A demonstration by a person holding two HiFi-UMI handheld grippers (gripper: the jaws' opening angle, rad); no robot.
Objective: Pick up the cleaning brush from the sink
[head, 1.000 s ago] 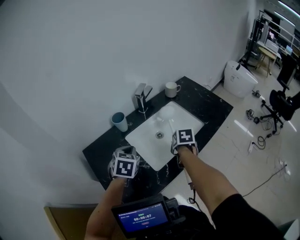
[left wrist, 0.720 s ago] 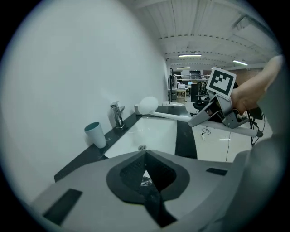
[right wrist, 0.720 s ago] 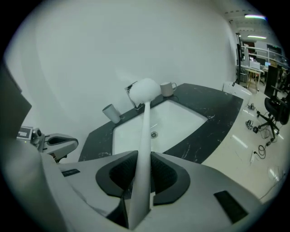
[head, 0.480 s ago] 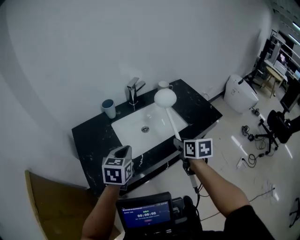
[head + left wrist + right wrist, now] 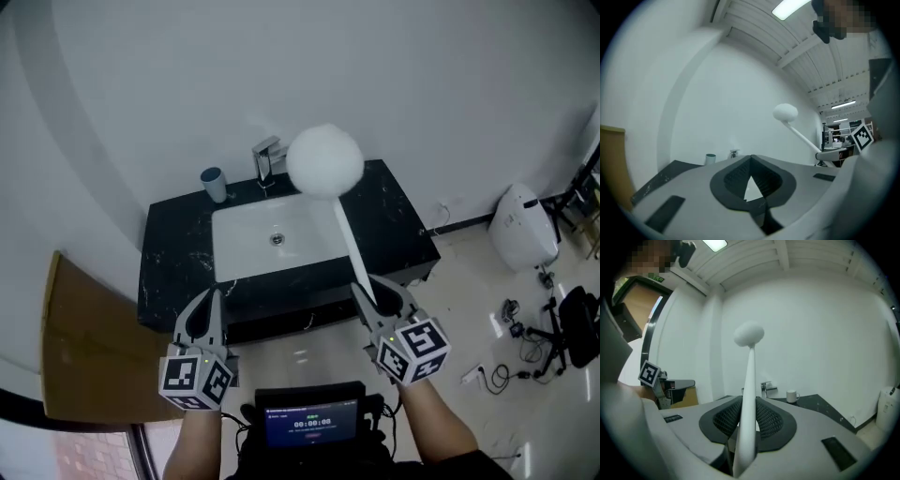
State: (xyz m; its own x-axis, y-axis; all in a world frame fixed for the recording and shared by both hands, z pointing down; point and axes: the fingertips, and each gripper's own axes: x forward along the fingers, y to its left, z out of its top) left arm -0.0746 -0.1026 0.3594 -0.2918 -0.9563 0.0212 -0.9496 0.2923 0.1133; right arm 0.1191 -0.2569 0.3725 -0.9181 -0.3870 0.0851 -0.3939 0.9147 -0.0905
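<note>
The cleaning brush (image 5: 324,161) has a round white head and a long white handle, and it is raised in the air in front of the white sink basin (image 5: 246,246). My right gripper (image 5: 375,298) is shut on the lower part of the handle. In the right gripper view the brush (image 5: 749,335) stands up between the jaws of that gripper (image 5: 749,403), pressed by both pads. My left gripper (image 5: 212,298) hangs level at the left, in front of the counter, shut with nothing in it. The left gripper view shows its own jaws (image 5: 750,158) meeting at the tips, and the brush (image 5: 785,112) off to the right.
The black marble counter (image 5: 173,253) carries a blue cup (image 5: 213,183), a chrome faucet (image 5: 268,157) and a white mug (image 5: 791,395). A brown board (image 5: 84,337) leans at the left. A white toilet (image 5: 521,234) and cables (image 5: 520,314) are on the floor at right.
Both grippers pulled back from the sink and rose. The brush came out of the basin and now stands raised, its head up in front of the faucet.
</note>
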